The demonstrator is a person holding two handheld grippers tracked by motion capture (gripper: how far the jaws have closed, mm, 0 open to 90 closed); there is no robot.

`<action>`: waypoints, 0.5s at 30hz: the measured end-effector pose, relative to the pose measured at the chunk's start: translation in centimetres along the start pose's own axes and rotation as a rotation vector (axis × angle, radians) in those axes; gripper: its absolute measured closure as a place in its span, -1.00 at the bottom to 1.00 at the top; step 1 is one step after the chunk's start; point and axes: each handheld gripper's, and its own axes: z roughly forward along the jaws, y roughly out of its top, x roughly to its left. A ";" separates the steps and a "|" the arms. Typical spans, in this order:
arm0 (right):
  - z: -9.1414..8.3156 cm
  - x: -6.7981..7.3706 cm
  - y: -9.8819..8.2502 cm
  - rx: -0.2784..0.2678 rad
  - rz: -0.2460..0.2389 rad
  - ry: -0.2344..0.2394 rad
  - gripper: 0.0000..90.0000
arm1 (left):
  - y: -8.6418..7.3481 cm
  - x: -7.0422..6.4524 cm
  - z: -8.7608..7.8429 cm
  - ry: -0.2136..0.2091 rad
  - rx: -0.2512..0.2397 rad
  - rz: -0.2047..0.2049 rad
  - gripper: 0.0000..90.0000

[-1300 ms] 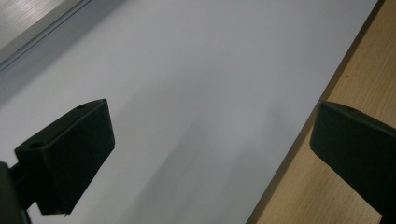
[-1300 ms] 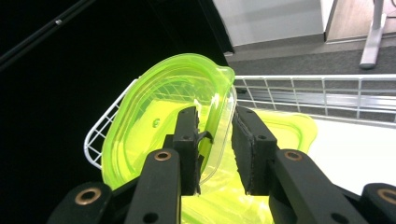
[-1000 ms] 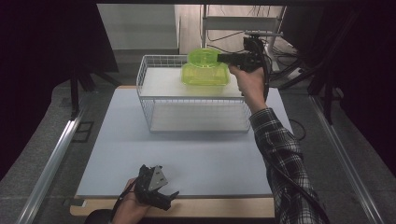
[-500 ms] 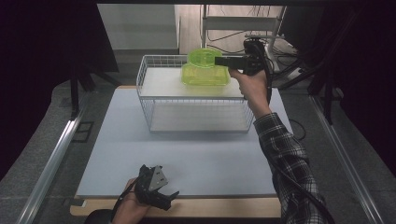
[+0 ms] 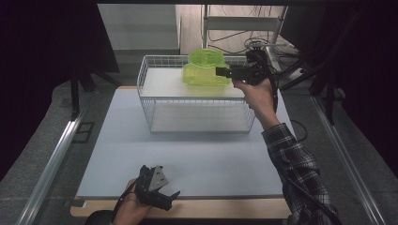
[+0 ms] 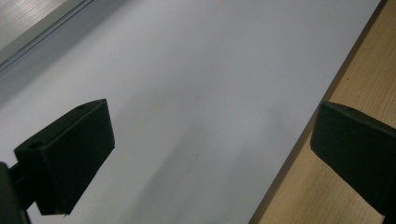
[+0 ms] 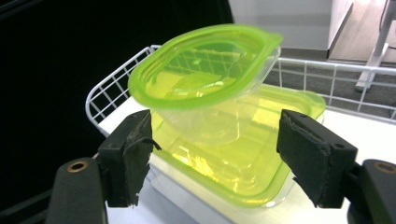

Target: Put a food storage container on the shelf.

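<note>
Two clear containers with green lids rest on the top shelf of a white wire basket (image 5: 145, 89). The flat rectangular container (image 5: 202, 77) (image 7: 224, 177) lies on the shelf. A smaller rounded container (image 5: 205, 57) (image 7: 201, 65) sits tilted on top of it, leaning toward the basket's back wall (image 7: 112, 84). My right gripper (image 5: 219, 71) (image 7: 215, 149) points at them from the right. Its jaws have just been opening and stand apart on either side of the containers, pads not pressing. My left gripper (image 5: 171, 199) (image 6: 210, 154) is open over the mat's front edge, nothing between its pads.
The basket stands at the back of a pale grey mat (image 5: 117, 140) and has a bare lower shelf (image 5: 197, 117). A wooden table edge (image 5: 225, 208) (image 6: 355, 84) runs along the front. Metal rails (image 5: 51, 159) flank the table, and cables (image 5: 281, 61) lie behind the basket.
My right gripper has drawn slightly toward the near side, away from the small container it was at. The containers and the left hand have stayed put.
</note>
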 end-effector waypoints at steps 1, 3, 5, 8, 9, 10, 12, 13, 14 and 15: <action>-0.1 0.1 -0.1 0.002 -0.003 0.004 -0.43 | 0.0 0.0 0.0 0.001 0.000 -0.002 -1.00; -0.2 0.2 -0.5 0.007 -0.013 0.010 -0.45 | 0.0 0.0 0.0 0.002 0.002 0.001 -1.00; -0.4 0.5 -0.8 0.012 -0.024 0.017 -0.48 | 0.0 0.1 0.0 0.000 -0.003 -0.004 -1.00; -0.5 0.8 -1.3 0.019 -0.049 0.019 -0.55 | 0.0 0.2 -0.1 -0.008 -0.014 -0.015 -1.00; -0.5 0.9 -1.4 0.022 -0.051 0.016 -0.56 | 0.0 0.2 -0.1 -0.013 -0.019 -0.020 -1.00; -0.6 1.1 -1.6 0.023 -0.060 0.013 -0.58 | 0.0 0.2 -0.2 -0.018 -0.025 -0.023 -1.00; -0.7 1.2 -1.9 0.025 -0.071 0.013 -0.62 | 0.0 0.3 -0.3 -0.036 -0.045 -0.034 -1.00; -0.8 1.3 -2.1 0.027 -0.076 0.014 -0.63 | 0.0 0.3 -0.4 -0.046 -0.058 -0.040 -1.00; -0.8 1.4 -2.3 0.027 -0.081 0.017 -0.64 | 0.0 0.4 -0.5 -0.059 -0.072 -0.044 -1.00; -0.9 1.4 -2.5 0.028 -0.091 0.017 -0.66 | 0.1 0.4 -0.5 -0.069 -0.084 -0.048 -1.00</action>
